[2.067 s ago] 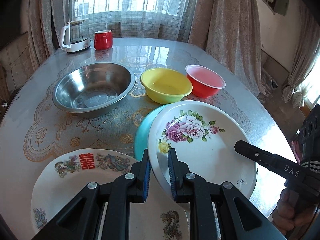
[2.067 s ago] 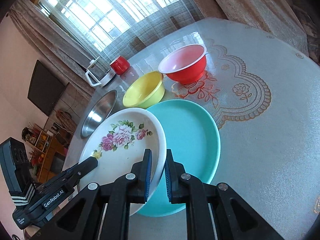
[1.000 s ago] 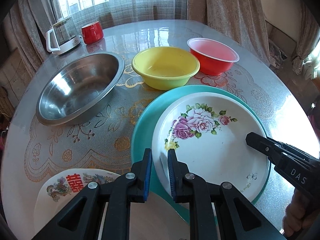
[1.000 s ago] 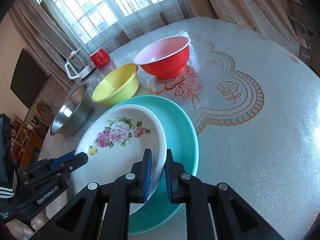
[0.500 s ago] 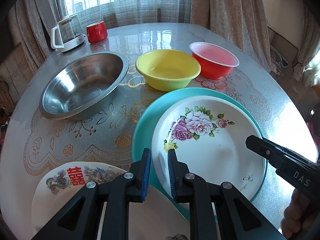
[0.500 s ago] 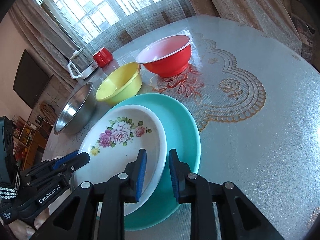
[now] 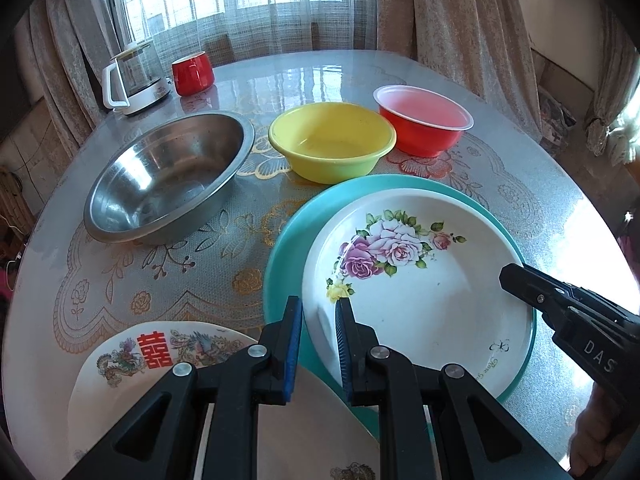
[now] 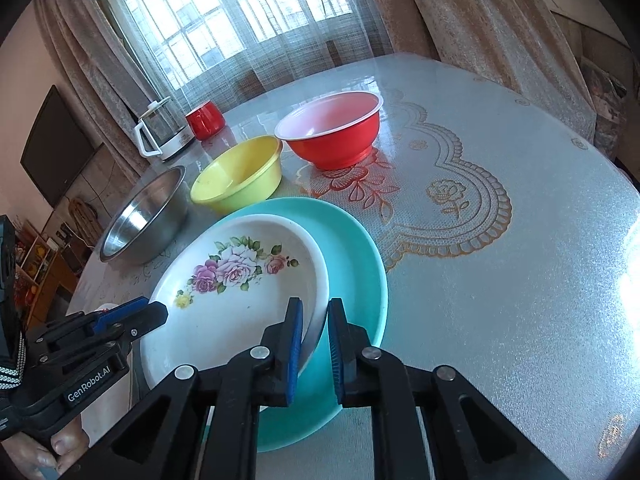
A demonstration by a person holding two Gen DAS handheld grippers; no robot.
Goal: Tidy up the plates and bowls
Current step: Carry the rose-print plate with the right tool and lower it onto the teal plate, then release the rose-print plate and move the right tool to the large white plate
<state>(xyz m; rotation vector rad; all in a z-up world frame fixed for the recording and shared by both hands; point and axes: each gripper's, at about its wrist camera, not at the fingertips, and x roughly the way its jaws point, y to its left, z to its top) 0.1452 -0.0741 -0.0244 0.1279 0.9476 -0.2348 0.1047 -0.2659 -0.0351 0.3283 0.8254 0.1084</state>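
Steel is the material of the big bowl [image 7: 164, 180] at the left side of the table [image 7: 360, 76], and behind it stand a glass kettle [image 7: 134, 80] and a red cup [image 7: 193, 73]. To the right of the steel bowl sits a yellow bowl [image 7: 332, 142], and just beside that one a red bowl [image 7: 424, 126] with a pale inside; the 2 look almost touching. In front of these 2 bowls lies a teal plate [image 7: 288, 240], and on top of it rests a white plate with roses [image 7: 416, 292], placed a little toward the near left edge of the teal one. At the near left corner lies another white plate with red characters [image 7: 132, 360], and its edge is very close to the teal plate.

The left gripper [image 7: 318, 344] is at the near left rim of the rose plate, with 1 finger on each side of this rim. Its fingers are a little apart and it cannot be told if they press the rim. The right gripper [image 8: 313, 344] is at the right rim of the same plate, also 1 finger inside and 1 outside. A clear gap shows beside the outer finger, so the fingers stand apart and do not clamp the plate.
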